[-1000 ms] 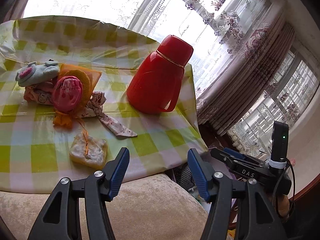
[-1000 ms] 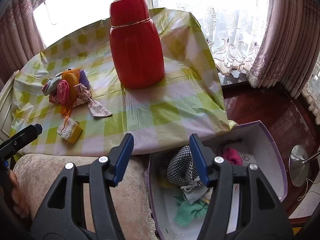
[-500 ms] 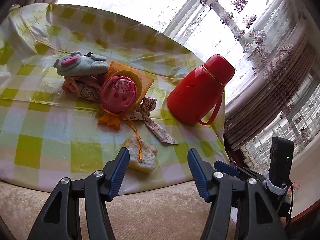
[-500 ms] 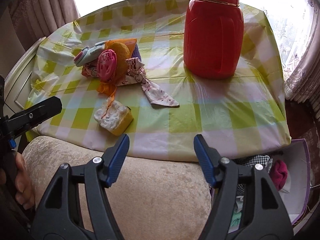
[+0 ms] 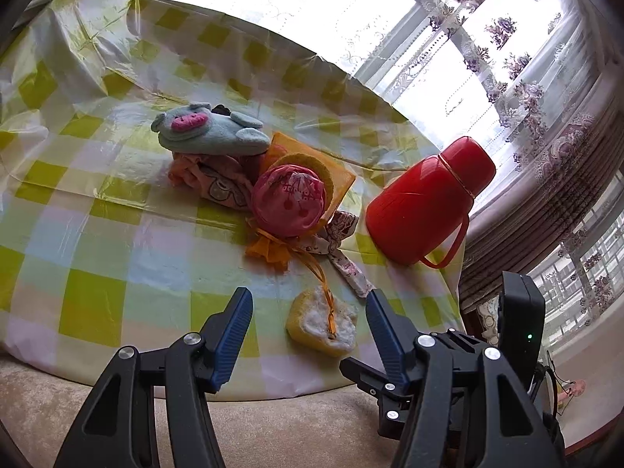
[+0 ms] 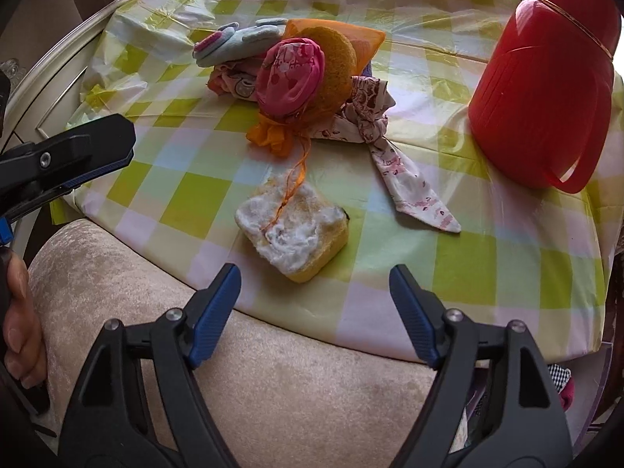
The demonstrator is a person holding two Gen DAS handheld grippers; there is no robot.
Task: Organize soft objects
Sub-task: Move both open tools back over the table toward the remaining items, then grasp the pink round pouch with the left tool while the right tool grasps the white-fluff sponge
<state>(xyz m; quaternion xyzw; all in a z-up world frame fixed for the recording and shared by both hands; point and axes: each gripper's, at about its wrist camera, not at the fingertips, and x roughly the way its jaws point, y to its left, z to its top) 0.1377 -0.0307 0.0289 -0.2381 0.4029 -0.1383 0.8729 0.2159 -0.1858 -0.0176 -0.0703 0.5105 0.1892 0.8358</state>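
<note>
A yellow sponge (image 6: 293, 230) with a white top lies near the table's front edge, an orange ribbon across it; it also shows in the left wrist view (image 5: 322, 322). Behind it is a pile of soft things: a pink cloth ball (image 6: 291, 77), an orange mesh bag (image 6: 339, 45), a light-blue plush pig (image 5: 208, 132), and a patterned cloth strip (image 6: 409, 183). My right gripper (image 6: 314, 296) is open and empty just in front of the sponge. My left gripper (image 5: 306, 323) is open and empty, the sponge just beyond its fingertips.
A red thermos jug (image 6: 546, 89) stands on the right of the checked tablecloth (image 6: 507, 257). A beige cushioned edge (image 6: 273, 390) lies in front of the table. A corner of the box with clothes (image 6: 561, 386) shows at the lower right. Curtained windows (image 5: 526, 89) stand behind.
Both grippers have moved forward toward the table. The sponge is now closer to both. The right view has swung left, away from the box of clothes.
</note>
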